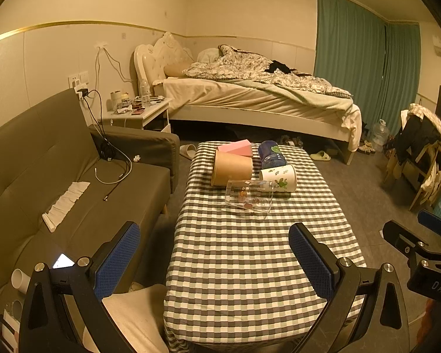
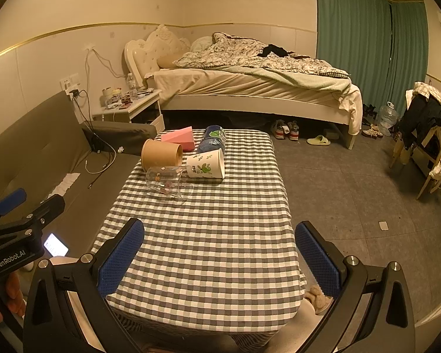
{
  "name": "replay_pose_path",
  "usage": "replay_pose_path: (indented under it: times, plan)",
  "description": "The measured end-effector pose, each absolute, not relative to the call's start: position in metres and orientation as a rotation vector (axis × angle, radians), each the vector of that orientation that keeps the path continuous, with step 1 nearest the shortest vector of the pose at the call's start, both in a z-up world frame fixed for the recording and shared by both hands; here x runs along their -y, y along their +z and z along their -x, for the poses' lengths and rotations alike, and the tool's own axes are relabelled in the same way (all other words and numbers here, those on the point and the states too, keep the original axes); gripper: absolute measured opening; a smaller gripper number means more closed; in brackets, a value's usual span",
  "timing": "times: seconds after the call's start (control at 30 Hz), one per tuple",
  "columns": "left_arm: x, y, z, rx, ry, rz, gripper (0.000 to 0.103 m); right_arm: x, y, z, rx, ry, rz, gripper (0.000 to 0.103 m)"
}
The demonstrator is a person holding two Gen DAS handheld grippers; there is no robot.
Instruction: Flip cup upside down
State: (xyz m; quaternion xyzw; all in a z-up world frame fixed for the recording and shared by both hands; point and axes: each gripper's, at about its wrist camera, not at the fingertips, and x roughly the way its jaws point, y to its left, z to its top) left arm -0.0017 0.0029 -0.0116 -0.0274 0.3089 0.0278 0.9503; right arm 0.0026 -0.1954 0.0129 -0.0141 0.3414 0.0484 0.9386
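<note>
Lying on their sides in a cluster toward the far end of the desk [image 1: 250,264] are four cups, all on a soft green-grey-and-white checked cloth that drapes over the edges. Nearest the camera is the clear glass cup [image 1: 249,196], smooth and see-through with little coloured cartoon prints, sitting just above centre of the left wrist frame. Behind it to the left is a plain brown paper cup [image 1: 232,168], matte and cylindrical. To the right is a white paper cup [image 1: 279,178] with green leaf and dinosaur prints, and it appears to touch the glass one. Further back is a dark blue cup [image 1: 271,154], glossy-looking. A pink wedge-shaped block [image 1: 235,147], sponge-like, sits just behind the brown cup.

The left hand-held gripper [image 1: 214,259] takes up the bottom of its frame, jaws spread wide with nothing between them; its pads [image 1: 119,260] are blue with a dotted rubbery texture on black arms with round metal bolts. The right hand-held gripper [image 2: 220,259] looks the same, also wide apart and carrying nothing, low in its own frame and well back from the cups.

A grey-brown fabric sofa [image 1: 73,191] fills the left of the frame, and an unmade bed [image 1: 250,94] sits across the upper middle.
</note>
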Motion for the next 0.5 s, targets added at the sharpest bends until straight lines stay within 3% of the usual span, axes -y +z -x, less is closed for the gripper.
replay_pose_path:
  times: [0.5]
  plan:
    - [-0.019, -0.024, -0.032, -0.690, 0.085, 0.080, 0.103, 0.181, 0.011, -0.027, -0.738, 0.152, 0.092, 0.103]
